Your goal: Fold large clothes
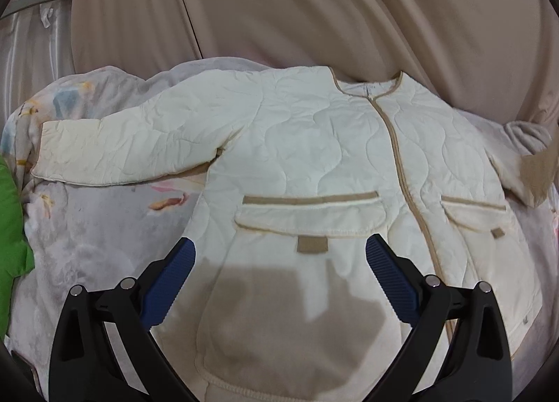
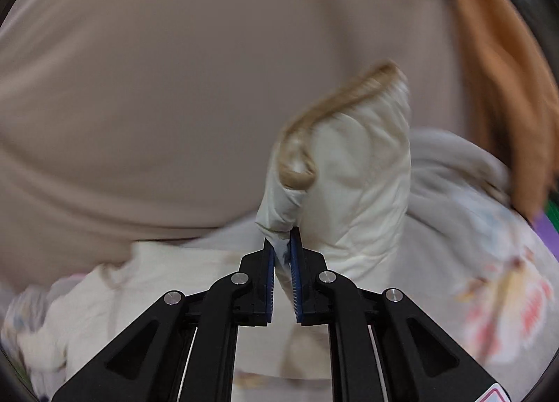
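A cream quilted jacket (image 1: 314,143) with tan trim lies front up on a floral blanket (image 1: 91,227). Its left sleeve (image 1: 122,143) is stretched out flat. My left gripper (image 1: 279,248) is open and empty, hovering above the lower front near the left pocket (image 1: 307,216). My right gripper (image 2: 282,241) is shut on the jacket's right sleeve (image 2: 353,174) and holds its tan-edged cuff (image 2: 314,122) lifted off the bed. In the left wrist view that raised sleeve (image 1: 524,174) shows at the far right. The right wrist view is motion blurred.
A beige curtain or sheet (image 1: 314,10) hangs behind the bed. A green item (image 1: 10,227) lies at the left edge. An orange cloth (image 2: 499,70) hangs at the upper right of the right wrist view. A grey cloth (image 2: 454,164) lies behind the sleeve.
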### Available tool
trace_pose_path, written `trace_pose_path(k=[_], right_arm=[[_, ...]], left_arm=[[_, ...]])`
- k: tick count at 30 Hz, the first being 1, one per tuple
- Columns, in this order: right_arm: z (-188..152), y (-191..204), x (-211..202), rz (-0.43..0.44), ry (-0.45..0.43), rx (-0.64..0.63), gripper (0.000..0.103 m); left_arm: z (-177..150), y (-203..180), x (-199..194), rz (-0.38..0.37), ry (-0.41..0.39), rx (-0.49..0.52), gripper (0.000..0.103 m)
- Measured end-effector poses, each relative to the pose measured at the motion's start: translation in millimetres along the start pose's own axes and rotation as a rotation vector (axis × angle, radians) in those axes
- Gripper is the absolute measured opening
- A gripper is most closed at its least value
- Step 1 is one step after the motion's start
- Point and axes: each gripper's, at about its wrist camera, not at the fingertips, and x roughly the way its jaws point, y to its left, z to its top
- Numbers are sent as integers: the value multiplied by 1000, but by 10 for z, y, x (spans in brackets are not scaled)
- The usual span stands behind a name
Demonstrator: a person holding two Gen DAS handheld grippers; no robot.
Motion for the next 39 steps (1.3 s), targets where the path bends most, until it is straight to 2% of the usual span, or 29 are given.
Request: trace_pose_path(k=[2, 4, 7, 8, 11, 15, 17, 19, 20, 23, 26, 28, 29, 30, 32, 33, 35, 36, 38, 39], right_arm=[[-28, 740, 97, 126, 12, -94, 9], [-206, 1544, 283, 269, 63, -174, 9], [-729, 2548, 640, 407, 181, -283, 9], [-890, 2750, 732, 429, 215, -307, 9], [-1689, 3428, 1142, 492, 395, -400, 12], [-2410, 3741, 1275, 455, 507, -505, 35], [-2469, 3673, 1071, 470, 488, -507, 44], [-2364, 3424, 868, 502, 452, -482, 58], [-2311, 3371, 777, 503, 427, -478, 61], [-2096, 2902, 548, 450, 377, -442, 64], [-1889, 2234, 490, 321, 369, -384, 65], [-1801, 1748, 525, 225, 388, -301, 65], [-1750, 1460, 560, 191, 405, -220, 65], [-1710, 1247, 587, 178, 418, -153, 65], [-1627, 855, 675, 171, 436, 8, 66], [-1592, 697, 749, 177, 448, 83, 67], [-1527, 473, 915, 209, 467, 215, 67], [-1501, 412, 973, 219, 470, 251, 62], [-1424, 356, 1089, 234, 465, 310, 43], [-1365, 352, 1110, 246, 455, 324, 26]], left_arm=[[101, 54, 8, -16, -10, -25, 96], [192, 104, 6, -25, -22, -43, 96], [339, 201, 1, -41, -45, -65, 96], [385, 233, 3, -48, -53, -71, 96], [527, 355, 66, -77, -56, -104, 96], [671, 471, 338, -132, -9, -147, 96], [718, 493, 571, -175, 43, -166, 96], [733, 488, 785, -194, 86, -183, 96], [745, 477, 892, -212, 105, -191, 96], [750, 405, 1219, -256, 175, -225, 96], [725, 261, 1538, -322, 261, -252, 94], [728, 160, 1671, -349, 291, -252, 82], [738, 132, 1699, -332, 256, -264, 67], [768, 96, 1716, -339, 246, -250, 44], [853, 48, 1767, -385, 250, -241, 18], [908, 53, 1772, -394, 250, -248, 11], [1044, 48, 1694, -396, 212, -235, 8], [1133, 34, 1614, -384, 172, -217, 7], [1273, 11, 1466, -375, 107, -186, 7], [1335, 8, 1397, -374, 77, -176, 7]])
